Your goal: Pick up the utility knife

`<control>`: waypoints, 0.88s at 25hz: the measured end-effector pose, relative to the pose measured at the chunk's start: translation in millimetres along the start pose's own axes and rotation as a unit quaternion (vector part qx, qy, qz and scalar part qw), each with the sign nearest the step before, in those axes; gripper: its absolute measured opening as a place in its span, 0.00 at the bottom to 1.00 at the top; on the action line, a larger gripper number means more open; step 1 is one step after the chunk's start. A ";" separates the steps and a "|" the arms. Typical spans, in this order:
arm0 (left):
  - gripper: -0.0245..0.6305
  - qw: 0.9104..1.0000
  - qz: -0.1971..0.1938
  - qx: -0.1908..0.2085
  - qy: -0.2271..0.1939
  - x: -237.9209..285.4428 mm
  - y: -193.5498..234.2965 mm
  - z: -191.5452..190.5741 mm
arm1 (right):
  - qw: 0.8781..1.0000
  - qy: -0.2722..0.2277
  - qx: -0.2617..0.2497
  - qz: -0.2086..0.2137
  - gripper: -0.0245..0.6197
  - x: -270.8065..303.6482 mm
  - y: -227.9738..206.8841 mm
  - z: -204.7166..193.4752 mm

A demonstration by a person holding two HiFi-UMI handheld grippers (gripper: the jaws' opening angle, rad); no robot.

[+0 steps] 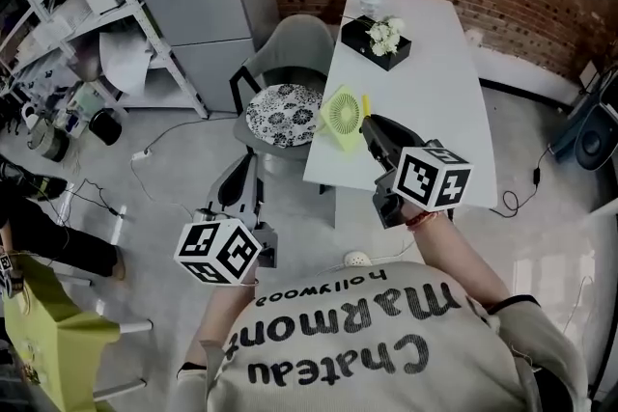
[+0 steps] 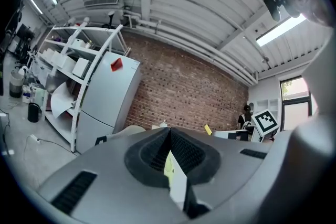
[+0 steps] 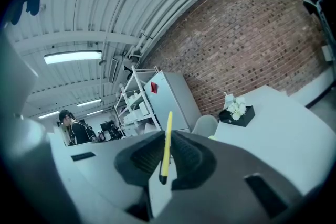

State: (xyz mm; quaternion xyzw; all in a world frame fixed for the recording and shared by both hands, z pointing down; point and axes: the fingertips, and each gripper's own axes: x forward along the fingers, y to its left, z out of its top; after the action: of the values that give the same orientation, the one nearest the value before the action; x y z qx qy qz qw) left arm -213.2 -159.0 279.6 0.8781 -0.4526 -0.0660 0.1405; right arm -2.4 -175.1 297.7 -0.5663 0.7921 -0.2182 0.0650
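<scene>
- Your left gripper (image 2: pixel 168 135) is nearest, low beside your body. Its jaws are closed together and nothing is between them. I judge it has no part in this step, so hold it aside.
- Your right gripper (image 3: pixel 167 135) is in front of you, at the near edge of the white table (image 1: pixel 435 101). Its jaws are clenched on the utility knife (image 3: pixel 166 149), a thin yellow strip standing between the pads.
- The knife seems to be off the table, so the pick-up looks almost complete. Press firmly and lift without tilting, because such a thin body may pivot.
- Just beyond the tips a yellow-green fan (image 1: pixel 340 114) lies at the table edge; pass clear of it.
- Farther back stands a black box of white flowers (image 1: pixel 379 41), well apart and no obstacle.
</scene>
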 end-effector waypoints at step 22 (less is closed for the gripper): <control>0.04 0.998 -0.054 -0.010 0.039 -77.4 -30.4 -33.5 | 0.999 0.012 -0.019 -0.040 0.10 -79.1 48.2 -62.3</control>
State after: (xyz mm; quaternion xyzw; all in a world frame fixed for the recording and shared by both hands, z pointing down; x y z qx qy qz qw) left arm -226.5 -73.0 301.3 0.9018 -0.3977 -0.0441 0.1633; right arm -38.4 -72.2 322.0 -0.5957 0.7736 -0.2129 0.0359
